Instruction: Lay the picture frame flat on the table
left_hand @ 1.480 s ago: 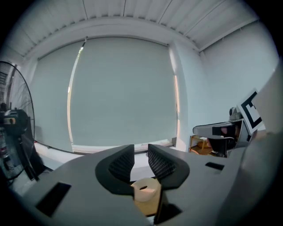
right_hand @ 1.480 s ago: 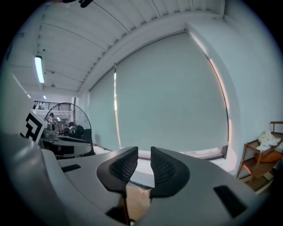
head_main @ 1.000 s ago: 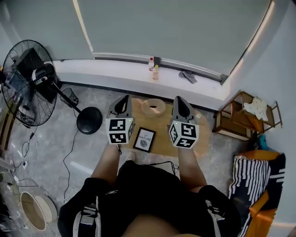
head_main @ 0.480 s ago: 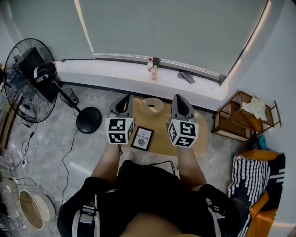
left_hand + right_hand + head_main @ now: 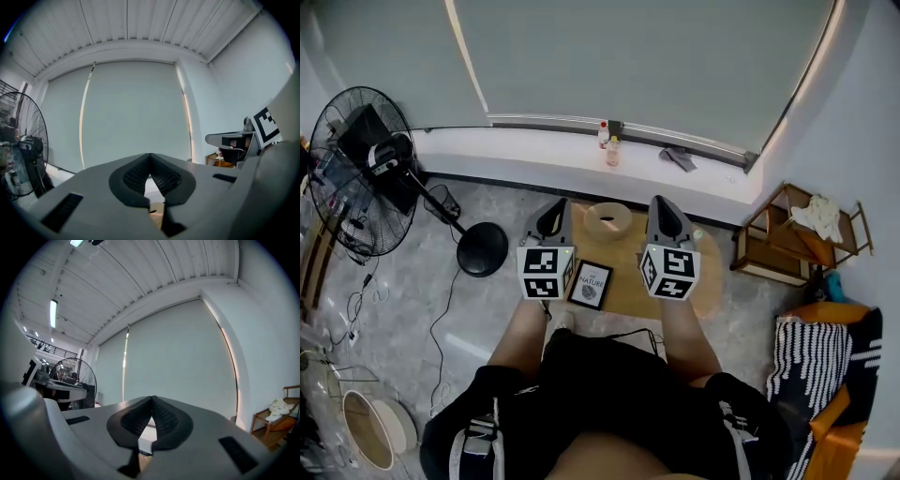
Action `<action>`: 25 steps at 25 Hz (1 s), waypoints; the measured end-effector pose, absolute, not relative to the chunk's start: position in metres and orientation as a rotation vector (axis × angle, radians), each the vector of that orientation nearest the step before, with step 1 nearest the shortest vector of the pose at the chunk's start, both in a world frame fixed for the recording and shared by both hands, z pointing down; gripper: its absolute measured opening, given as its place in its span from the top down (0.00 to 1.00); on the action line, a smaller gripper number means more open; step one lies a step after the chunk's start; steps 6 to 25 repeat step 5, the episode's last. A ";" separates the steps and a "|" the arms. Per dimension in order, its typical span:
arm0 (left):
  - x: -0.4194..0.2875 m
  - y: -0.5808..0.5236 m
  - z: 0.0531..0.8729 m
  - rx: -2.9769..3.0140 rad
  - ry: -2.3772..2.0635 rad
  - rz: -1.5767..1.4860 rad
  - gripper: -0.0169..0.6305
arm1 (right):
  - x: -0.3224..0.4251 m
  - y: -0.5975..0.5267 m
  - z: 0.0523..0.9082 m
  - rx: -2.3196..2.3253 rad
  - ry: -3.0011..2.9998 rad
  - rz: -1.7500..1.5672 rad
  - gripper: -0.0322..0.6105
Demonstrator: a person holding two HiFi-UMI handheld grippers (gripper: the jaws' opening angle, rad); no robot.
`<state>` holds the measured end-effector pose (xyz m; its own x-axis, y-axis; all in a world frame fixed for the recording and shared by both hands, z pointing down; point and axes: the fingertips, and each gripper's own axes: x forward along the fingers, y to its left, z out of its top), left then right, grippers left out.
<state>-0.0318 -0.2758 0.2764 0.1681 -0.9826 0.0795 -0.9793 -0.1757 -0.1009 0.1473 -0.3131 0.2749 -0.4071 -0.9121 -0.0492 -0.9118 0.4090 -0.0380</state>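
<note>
In the head view a small black picture frame (image 5: 592,284) with a white print shows face-up on the round wooden table (image 5: 623,260), between the two grippers. My left gripper (image 5: 556,207) is held above the table's left side, shut and empty. My right gripper (image 5: 660,202) hangs above the table's right side, also shut with nothing in it. In the left gripper view the tips (image 5: 150,155) meet, pointing at the window blind. The right gripper view shows its tips (image 5: 152,398) closed in the same way.
A roll of tape (image 5: 608,218) lies at the table's far edge. A standing fan (image 5: 362,169) is at the left, its round base (image 5: 483,249) near the table. Two bottles (image 5: 609,142) stand on the window sill. A wooden shelf (image 5: 789,236) is at the right.
Both grippers stay shut and nearly still over the table. The head view has shifted slightly; the frame lies in the same spot.
</note>
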 end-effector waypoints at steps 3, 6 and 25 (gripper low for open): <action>-0.036 -0.280 0.280 -2.388 2.003 -0.198 0.95 | 0.143 -0.316 0.276 -1.671 2.584 -0.012 0.94; -0.037 -0.282 0.282 -2.394 2.002 -0.196 0.95 | 0.142 -0.318 0.278 -1.672 2.583 -0.019 0.94; -0.037 -0.282 0.282 -2.394 2.002 -0.196 0.95 | 0.142 -0.318 0.278 -1.672 2.583 -0.019 0.94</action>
